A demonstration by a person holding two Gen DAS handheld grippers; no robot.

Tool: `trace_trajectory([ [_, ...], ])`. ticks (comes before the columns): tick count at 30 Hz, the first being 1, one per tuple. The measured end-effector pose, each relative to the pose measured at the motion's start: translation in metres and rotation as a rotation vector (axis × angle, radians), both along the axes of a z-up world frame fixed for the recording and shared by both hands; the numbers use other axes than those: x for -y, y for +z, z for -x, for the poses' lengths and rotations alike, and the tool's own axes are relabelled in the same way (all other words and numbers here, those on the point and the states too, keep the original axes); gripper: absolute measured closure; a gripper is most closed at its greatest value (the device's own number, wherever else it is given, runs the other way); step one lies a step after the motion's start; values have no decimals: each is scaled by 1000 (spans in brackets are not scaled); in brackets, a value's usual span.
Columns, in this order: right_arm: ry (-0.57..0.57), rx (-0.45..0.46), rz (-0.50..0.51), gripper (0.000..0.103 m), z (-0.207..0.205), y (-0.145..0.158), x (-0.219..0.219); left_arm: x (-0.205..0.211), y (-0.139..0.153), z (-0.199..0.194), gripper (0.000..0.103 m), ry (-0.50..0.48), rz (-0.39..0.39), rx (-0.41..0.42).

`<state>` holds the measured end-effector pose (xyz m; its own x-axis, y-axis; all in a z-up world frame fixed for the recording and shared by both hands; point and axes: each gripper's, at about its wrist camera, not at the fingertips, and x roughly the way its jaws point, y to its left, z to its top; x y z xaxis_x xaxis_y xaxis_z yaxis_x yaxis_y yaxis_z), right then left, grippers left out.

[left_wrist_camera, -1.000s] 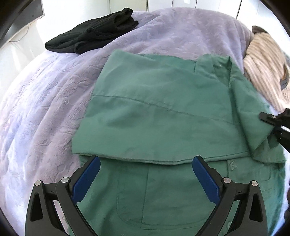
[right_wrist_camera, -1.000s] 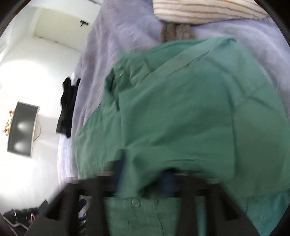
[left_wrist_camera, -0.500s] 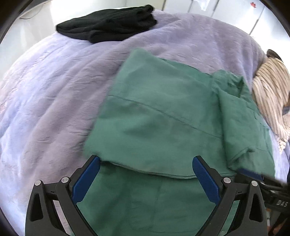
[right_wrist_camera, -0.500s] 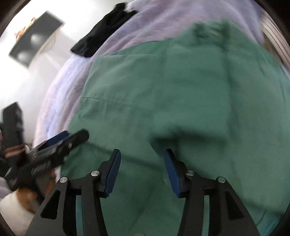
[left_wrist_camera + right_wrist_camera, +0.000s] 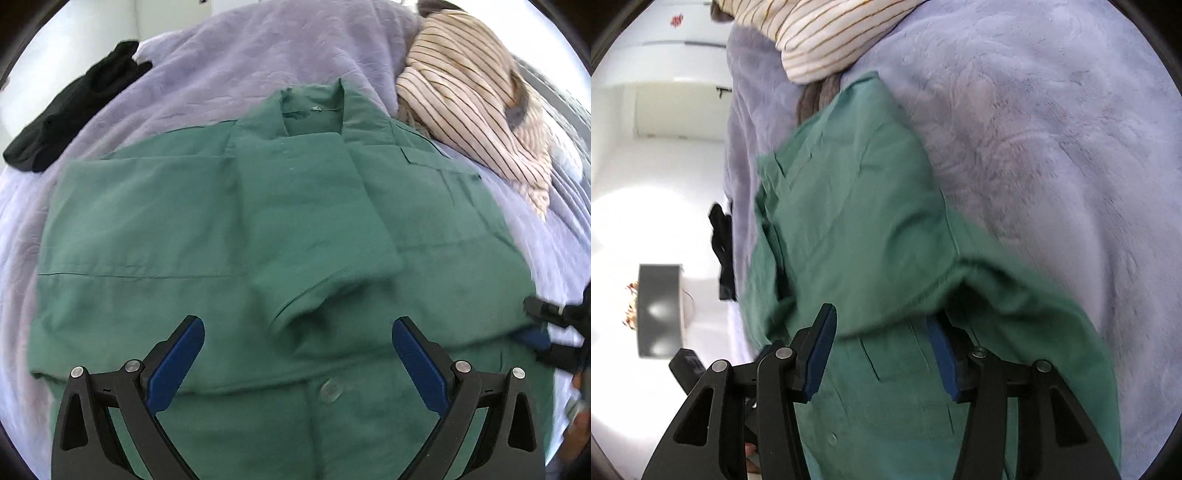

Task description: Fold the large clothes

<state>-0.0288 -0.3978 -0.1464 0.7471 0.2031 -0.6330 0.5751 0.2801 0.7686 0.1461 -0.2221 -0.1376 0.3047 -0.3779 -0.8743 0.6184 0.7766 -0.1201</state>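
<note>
On the lavender blanket (image 5: 229, 62) of the bed lies one green shirt (image 5: 207, 229), collar at its far end, both sides folded over its middle, a sleeve end uppermost; one black garment (image 5: 70, 122) sits beyond the shirt's far left corner and one striped cloth (image 5: 476, 110) touches its far right shoulder. Left gripper (image 5: 295, 365) hovers over the shirt's near hem, jaws wide apart and holding nothing. Right gripper (image 5: 882, 350) sits at the shirt's right edge, jaws apart with a fold of green fabric draped between them.
</note>
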Motion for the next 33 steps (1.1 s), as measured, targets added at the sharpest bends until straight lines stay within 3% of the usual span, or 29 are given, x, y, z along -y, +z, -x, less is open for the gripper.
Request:
trace_trajectory([
  [3, -22, 13, -18, 47, -1, -3, 5, -20, 12, 1, 1, 137, -14, 60],
  [6, -64, 6, -8, 47, 11, -5, 16, -56, 21, 5, 1, 201, 43, 27],
  [10, -141, 40, -97, 47, 25, -21, 27, -49, 26, 3, 1, 103, 36, 69],
  [13, -117, 52, -96, 47, 24, -16, 24, -12, 6, 3, 1, -20, -32, 99],
  [16, -72, 111, -114, 47, 11, -8, 17, 10, -13, 0, 1, -30, -78, 113],
  [22, -23, 134, -82, 45, -23, 5, 23, -14, -4, -40, 3, 204, 42, 52],
  [26, -147, 236, -58, 45, 10, 23, 46, -49, -13, -58, 3, 282, 130, -71],
  [31, -301, 206, -186, 47, 48, -21, 59, -55, -19, -57, 3, 293, 161, -128],
  [33, -313, 225, -230, 47, 55, -33, 57, -50, -19, -56, 3, 268, 178, -158],
])
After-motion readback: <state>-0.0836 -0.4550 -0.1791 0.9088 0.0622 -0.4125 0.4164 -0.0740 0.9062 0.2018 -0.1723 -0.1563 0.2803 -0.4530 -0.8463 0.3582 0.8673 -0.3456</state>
